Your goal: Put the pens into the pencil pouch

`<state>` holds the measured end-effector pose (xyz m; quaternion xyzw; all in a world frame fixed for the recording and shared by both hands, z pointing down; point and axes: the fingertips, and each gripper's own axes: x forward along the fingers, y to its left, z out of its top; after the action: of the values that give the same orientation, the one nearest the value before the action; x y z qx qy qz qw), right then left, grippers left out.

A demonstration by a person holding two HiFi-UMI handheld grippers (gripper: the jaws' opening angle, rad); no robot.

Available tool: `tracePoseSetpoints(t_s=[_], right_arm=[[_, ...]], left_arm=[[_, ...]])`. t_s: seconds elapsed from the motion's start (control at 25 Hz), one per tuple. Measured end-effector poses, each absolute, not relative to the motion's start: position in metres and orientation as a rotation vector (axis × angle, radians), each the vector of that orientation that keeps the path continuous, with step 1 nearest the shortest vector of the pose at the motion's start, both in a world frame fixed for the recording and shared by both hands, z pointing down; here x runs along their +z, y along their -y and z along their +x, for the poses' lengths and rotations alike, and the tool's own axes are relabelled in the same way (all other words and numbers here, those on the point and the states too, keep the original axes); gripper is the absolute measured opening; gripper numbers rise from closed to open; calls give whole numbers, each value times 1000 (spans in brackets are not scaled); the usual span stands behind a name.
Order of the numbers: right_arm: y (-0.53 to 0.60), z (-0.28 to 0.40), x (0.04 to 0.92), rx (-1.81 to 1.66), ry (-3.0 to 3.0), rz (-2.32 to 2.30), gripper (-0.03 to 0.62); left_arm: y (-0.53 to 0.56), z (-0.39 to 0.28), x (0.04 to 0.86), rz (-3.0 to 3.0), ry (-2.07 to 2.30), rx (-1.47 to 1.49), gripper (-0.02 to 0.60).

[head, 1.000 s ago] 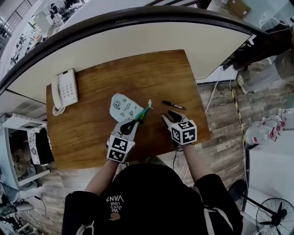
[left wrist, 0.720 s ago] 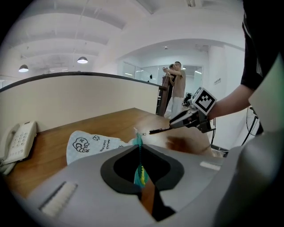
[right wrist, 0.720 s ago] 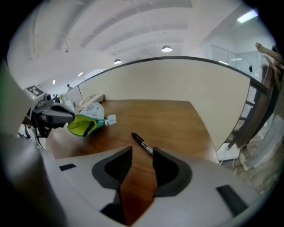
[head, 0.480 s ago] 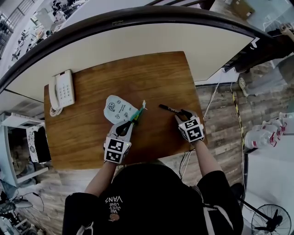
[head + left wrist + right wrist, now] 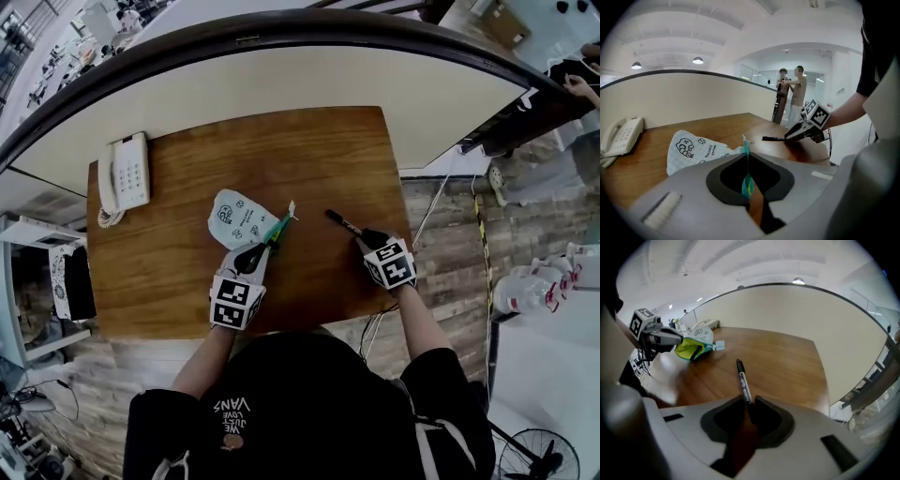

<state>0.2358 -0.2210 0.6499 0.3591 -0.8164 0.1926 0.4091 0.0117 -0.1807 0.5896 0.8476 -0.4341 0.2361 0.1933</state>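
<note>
A white printed pencil pouch [image 5: 239, 216] lies mid-table, its green zip edge [image 5: 278, 229] lifted. My left gripper [image 5: 255, 255] is shut on that green edge, which shows pinched between the jaws [image 5: 747, 180]. A black pen [image 5: 341, 222] lies on the wood to the pouch's right. My right gripper [image 5: 367, 238] is at the pen's near end. In the right gripper view the pen [image 5: 742, 378] runs between its jaws [image 5: 746, 401], which have just been closing. They are still slightly apart around the pen, which rests on the table.
A white desk phone [image 5: 124, 178] sits at the far left of the wooden table [image 5: 281, 150]. The table's right edge runs just beyond the right gripper. A curved beige partition [image 5: 281, 80] borders the far side. Two people [image 5: 792, 96] stand in the distance.
My right gripper has moved right and away from me, from the near middle of the table to the pen's near end. The left gripper still holds the pouch's edge in about the same spot.
</note>
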Motion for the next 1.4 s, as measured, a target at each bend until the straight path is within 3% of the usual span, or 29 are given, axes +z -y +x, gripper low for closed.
tracePoseSetpoints(t_s=[0.04, 0.12, 0.6, 1.4], right_arm=[[220, 236, 650, 488, 2052, 906, 62], [219, 234, 651, 488, 2041, 909, 48], [184, 203, 620, 509, 2103, 1009, 46], [101, 69, 598, 564, 2222, 804, 46]], left_arm=[[181, 12, 590, 2377, 1217, 658, 28], [182, 12, 589, 2379, 1215, 651, 28], [183, -1, 582, 2418, 1179, 618, 26], [162, -10, 568, 2503, 1063, 579, 26]])
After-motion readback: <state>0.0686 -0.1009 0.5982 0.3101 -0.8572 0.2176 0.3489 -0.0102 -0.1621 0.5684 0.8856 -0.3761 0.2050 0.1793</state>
